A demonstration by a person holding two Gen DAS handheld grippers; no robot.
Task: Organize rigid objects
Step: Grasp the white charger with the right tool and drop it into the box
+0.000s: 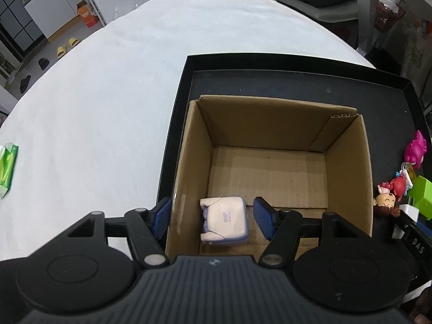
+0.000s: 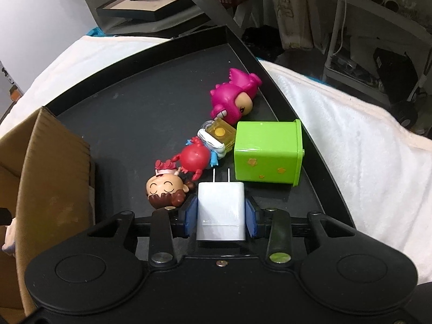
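Note:
An open cardboard box (image 1: pixel 270 124) stands in a black tray (image 1: pixel 297 81). A white and lilac block toy (image 1: pixel 225 220) lies on the box floor. My left gripper (image 1: pixel 213 217) is open above the box's near left corner, its fingers well apart on either side of the toy. My right gripper (image 2: pixel 220 214) is shut on a white plug charger (image 2: pixel 220 210), prongs pointing forward, just above the tray (image 2: pixel 135 102). Ahead of it lie a brown-haired doll head (image 2: pixel 164 190), a red crab figure (image 2: pixel 195 158), a green cube (image 2: pixel 267 154) and a pink dinosaur figure (image 2: pixel 235 95).
The tray rests on a white cloth-covered table (image 1: pixel 108 94). A green packet (image 1: pixel 8 167) lies at the table's left edge. A yellow clear piece (image 2: pixel 221 132) sits between the toys. The box wall (image 2: pixel 51 167) stands left of the right gripper. Shelves and a basket stand beyond.

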